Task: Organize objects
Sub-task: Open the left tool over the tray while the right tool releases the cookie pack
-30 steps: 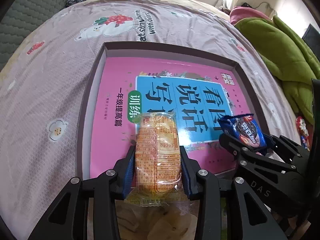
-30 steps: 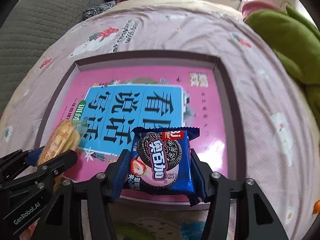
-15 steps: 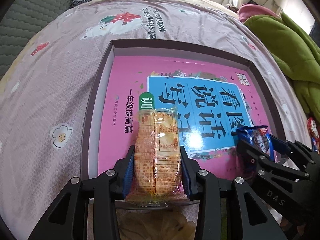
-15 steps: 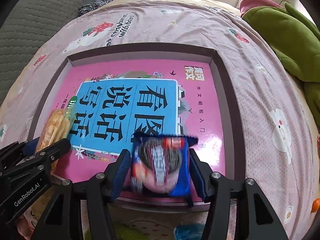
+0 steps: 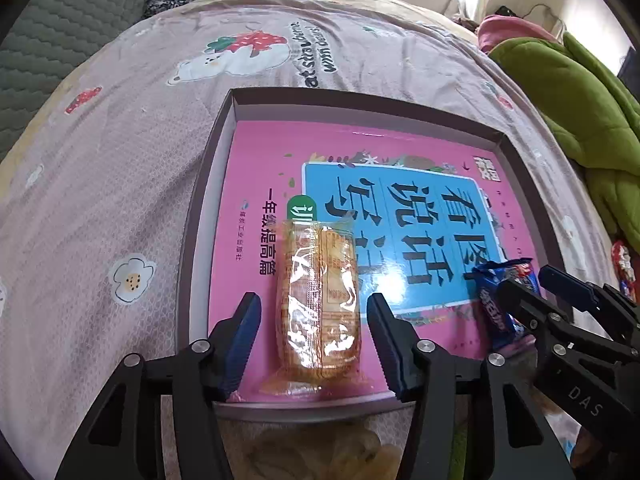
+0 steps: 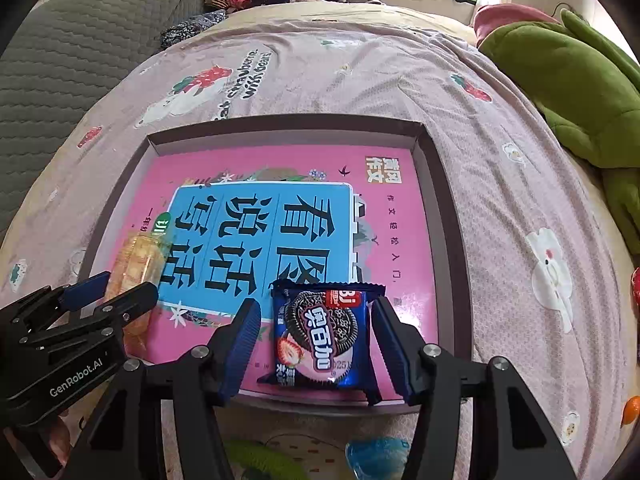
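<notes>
I am at the putting-down step. My left gripper (image 5: pixel 314 322) is spread wide, and the orange cracker pack (image 5: pixel 318 304) lies flat between its fingers with a gap on each side, so nothing is pinching it. My right gripper (image 6: pixel 316 338) is spread too, and the blue cookie pack (image 6: pixel 322 336) lies between its fingers, not squeezed as far as I can tell. Both snacks sit on the pink book (image 6: pixel 400 240), near its close edge, cracker pack on the left and cookie pack on the right. The book lies flat inside the shallow brown box (image 6: pixel 444 208). I think the next move is to pull both grippers straight back, slowly, so the fingers do not bump the packs or drag them off the book. The box rests on a soft pink bed sheet (image 5: pixel 120 184) with strawberry and flower pictures. A green blanket (image 6: pixel 560 80) is bunched up on the right, and clothes are piled far behind.
</notes>
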